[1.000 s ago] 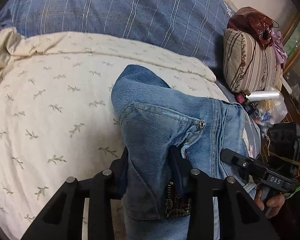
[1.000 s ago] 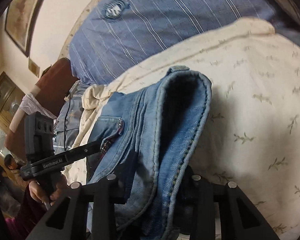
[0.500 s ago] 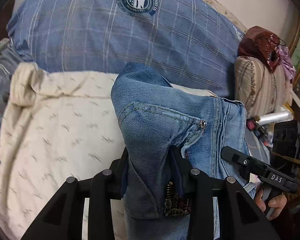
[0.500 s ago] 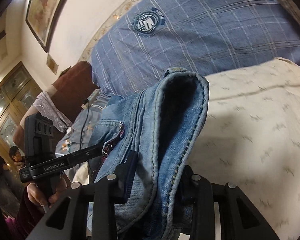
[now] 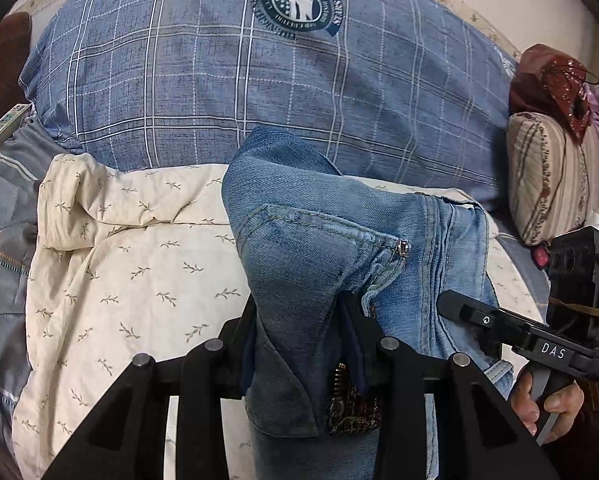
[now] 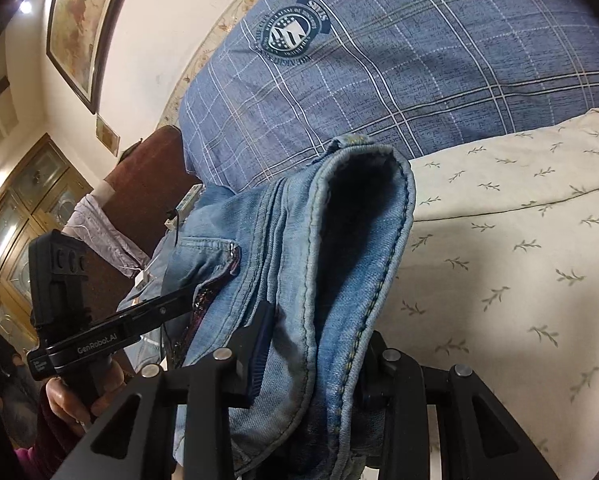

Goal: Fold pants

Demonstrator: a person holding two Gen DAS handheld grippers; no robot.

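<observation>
Showing only rightward: framed picture [image 6: 81,28] beyond the gripped pants [image 6: 339,260].

pants [image 5: 319,248] above quilt [image 5: 131,272], pillow [image 5: 259,80] behind

Denim of the jeans [image 5: 311,264] hides the fingertips of the left gripper [image 5: 299,320]; the garment runs off the frame at 6 o'clock, its legs unseen. In the right wrist view the right gripper [image 6: 311,344] is likewise buried in folded waistband, pads mostly covered. The blue plaid pillow [image 5: 259,80] is cut off at 12 o'clock. Its round emblem [image 6: 289,36] carries lettering too small to read. Small clutter at 3 o'clock beside the striped cushion [image 5: 551,176] cannot be identified.
</observation>
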